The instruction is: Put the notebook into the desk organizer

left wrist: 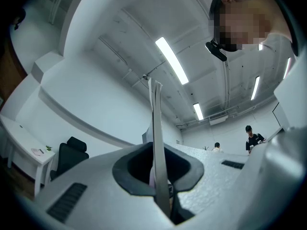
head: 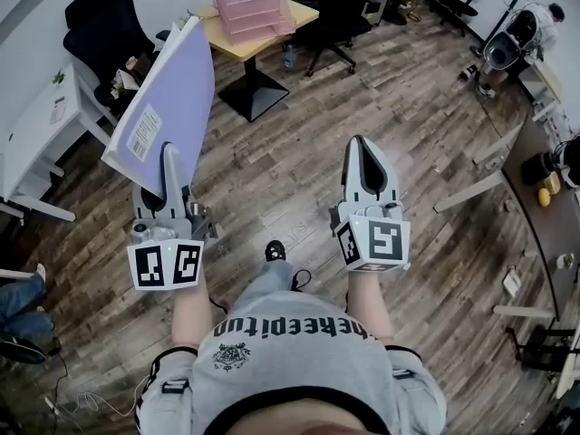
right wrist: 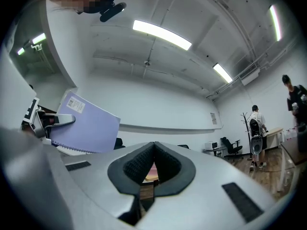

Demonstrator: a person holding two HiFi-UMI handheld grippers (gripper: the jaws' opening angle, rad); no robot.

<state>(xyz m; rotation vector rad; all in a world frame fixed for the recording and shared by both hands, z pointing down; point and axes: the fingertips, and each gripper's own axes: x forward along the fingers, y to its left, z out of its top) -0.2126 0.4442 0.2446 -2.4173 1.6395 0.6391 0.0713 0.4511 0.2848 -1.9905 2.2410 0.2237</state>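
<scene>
A lavender spiral notebook with a white barcode label stands tilted upward above the wooden floor, and my left gripper is shut on its lower edge. In the left gripper view the notebook shows edge-on, rising between the pads of the left gripper. The right gripper view shows the same notebook at the left. My right gripper is shut with nothing in it, beside the left one; its jaws meet at the tip. The pink desk organizer stands on a wooden table ahead.
A black office chair and a white desk stand at the left. Another dark chair sits beyond the wooden table. Desks and shelves line the right side, where a person stands.
</scene>
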